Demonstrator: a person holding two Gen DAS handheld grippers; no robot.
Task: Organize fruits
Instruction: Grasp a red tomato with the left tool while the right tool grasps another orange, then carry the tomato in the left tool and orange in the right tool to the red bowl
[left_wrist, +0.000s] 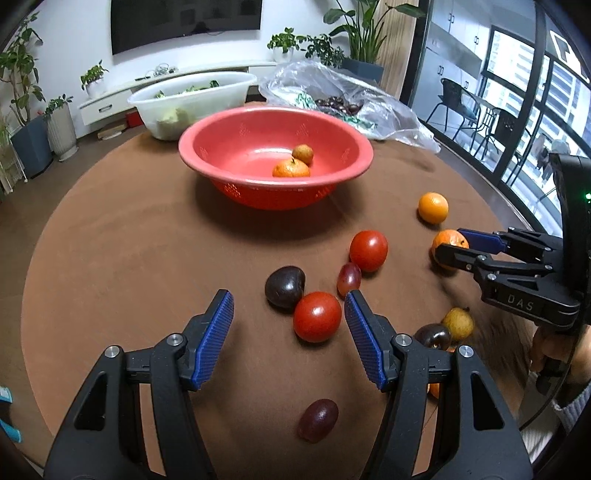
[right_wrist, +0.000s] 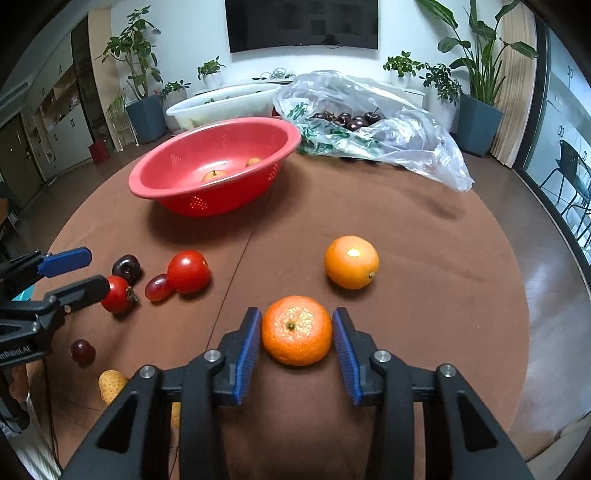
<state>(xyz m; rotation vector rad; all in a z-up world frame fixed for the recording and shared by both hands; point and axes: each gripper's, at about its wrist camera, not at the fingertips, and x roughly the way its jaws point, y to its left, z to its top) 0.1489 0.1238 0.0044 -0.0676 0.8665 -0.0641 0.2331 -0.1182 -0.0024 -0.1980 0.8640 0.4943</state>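
Note:
A mandarin (right_wrist: 296, 329) lies on the brown table between my right gripper's (right_wrist: 297, 314) blue pads, which touch both of its sides. My left gripper (left_wrist: 288, 297) stands open low over the table, with a red tomato (left_wrist: 317, 316) between its fingers, close to the right pad and untouched. Beside the tomato lie a dark plum (left_wrist: 285, 286), a red grape (left_wrist: 348, 278) and a second tomato (left_wrist: 368, 250). An orange (right_wrist: 351, 262) rests just beyond the mandarin. The red bowl (left_wrist: 240, 147) at the back holds a mandarin (left_wrist: 291, 168) and a small yellowish fruit (left_wrist: 303, 153).
Another grape (left_wrist: 317, 420), a yellow pear (left_wrist: 458, 323) and a dark plum (left_wrist: 433, 335) lie near the table's front. Behind the bowl stand a white basin (left_wrist: 192, 96) and a clear plastic bag (right_wrist: 406, 140) holding dark cherries. A hand holds the right gripper's handle.

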